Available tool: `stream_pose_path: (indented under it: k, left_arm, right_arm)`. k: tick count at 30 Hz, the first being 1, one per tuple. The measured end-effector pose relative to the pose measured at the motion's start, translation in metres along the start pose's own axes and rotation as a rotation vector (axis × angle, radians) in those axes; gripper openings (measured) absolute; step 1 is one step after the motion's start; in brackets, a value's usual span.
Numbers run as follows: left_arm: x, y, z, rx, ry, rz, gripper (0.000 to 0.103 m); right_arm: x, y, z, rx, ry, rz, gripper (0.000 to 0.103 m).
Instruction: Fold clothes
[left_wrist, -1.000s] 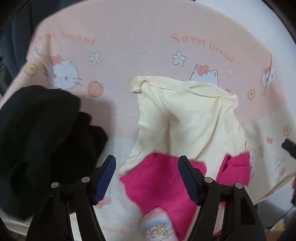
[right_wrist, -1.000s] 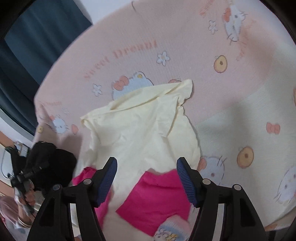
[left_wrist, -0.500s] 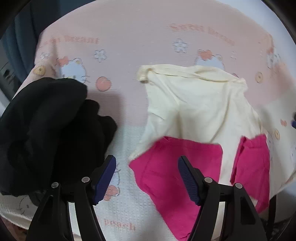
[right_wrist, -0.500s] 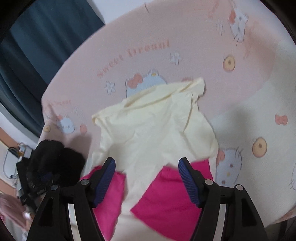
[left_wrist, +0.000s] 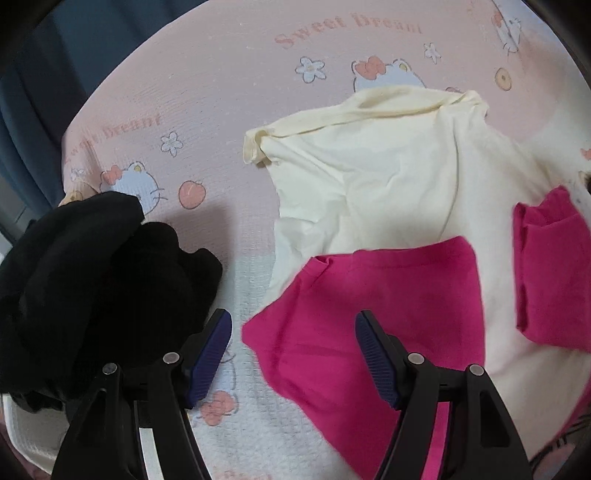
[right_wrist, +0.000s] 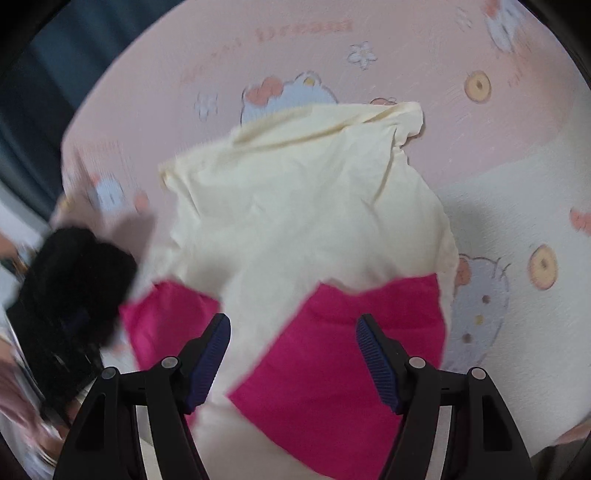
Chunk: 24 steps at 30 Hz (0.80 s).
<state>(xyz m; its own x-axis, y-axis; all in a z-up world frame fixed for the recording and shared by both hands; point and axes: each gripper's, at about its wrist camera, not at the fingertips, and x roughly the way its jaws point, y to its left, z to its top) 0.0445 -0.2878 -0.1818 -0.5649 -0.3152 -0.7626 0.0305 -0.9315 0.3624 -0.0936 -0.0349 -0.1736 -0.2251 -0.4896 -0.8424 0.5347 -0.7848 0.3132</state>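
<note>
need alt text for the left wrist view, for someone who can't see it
A cream shirt with bright pink sleeves lies spread on a pink cartoon-cat blanket, with the open left gripper hovering over the nearer pink sleeve. A heap of black clothing sits to the shirt's left.

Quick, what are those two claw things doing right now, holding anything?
Left gripper: open, holding nothing, above the cream and pink shirt.
Right gripper: open, holding nothing, above the same shirt.

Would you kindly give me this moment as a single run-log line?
task: fold clothes | left gripper: open, empty | right gripper: open, empty | cream shirt: spread flat, pink sleeves folded inward | black garment: heaped beside
</note>
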Motion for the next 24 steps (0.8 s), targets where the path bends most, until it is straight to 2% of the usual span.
stream_pose_path:
  k: [2,8,12,19,24]
  left_arm:
    - [0.012,-0.009,-0.002,-0.009,0.028,-0.005,0.068]
    - [0.043,-0.014,-0.018,-0.174,0.244,-0.134,0.068]
    - [0.063,-0.018,-0.029,-0.285,0.388,-0.22,0.068]
    - [-0.013,-0.046,-0.038,0.056,0.142,0.113,0.068]
    - [-0.054,-0.062,-0.057,0.268,-0.026,0.285,0.068]
  right_arm:
    - [0.006,0.004,-0.01,-0.046,0.018,-0.055,0.07]
    - [0.025,0.017,-0.041,-0.185,0.07,-0.218,0.07]
    - [0.028,0.019,-0.051,-0.217,0.066,-0.233,0.07]
    - [0.03,0.02,-0.063,-0.252,0.047,-0.228,0.07]
    - [0.031,0.021,-0.073,-0.277,0.033,-0.224,0.07]
